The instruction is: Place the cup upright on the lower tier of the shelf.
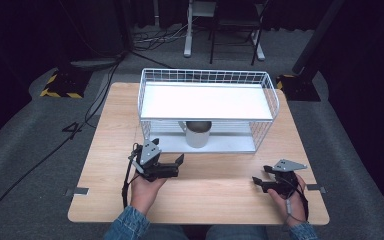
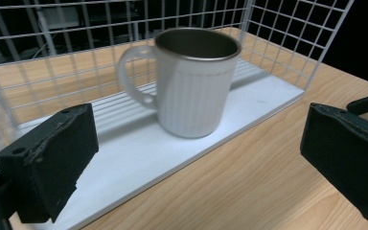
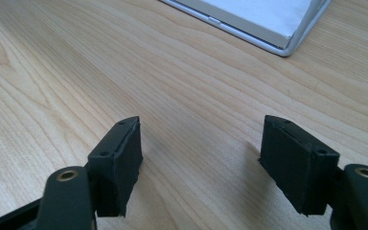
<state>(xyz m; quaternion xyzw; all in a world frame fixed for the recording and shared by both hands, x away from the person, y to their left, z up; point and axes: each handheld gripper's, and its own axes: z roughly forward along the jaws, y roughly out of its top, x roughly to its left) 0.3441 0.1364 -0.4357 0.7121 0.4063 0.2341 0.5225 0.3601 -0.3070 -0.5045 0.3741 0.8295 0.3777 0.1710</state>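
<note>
A lab or recording studio: a lone wooden table (image 1: 110, 165) on grey carpet (image 1: 25, 145), black curtains around, cables (image 1: 45, 150) across the floor, hazard-striped stand bases (image 1: 60, 90).

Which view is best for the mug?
The left gripper view: the mug is close, with handle, rim and dark inside clear, standing on the rack's lower shelf. In the high view the mug is small, half hidden under the upper shelf.

Mug (image 1: 198, 134) half hidden — (under shelf (image 1: 205, 100))
</note>
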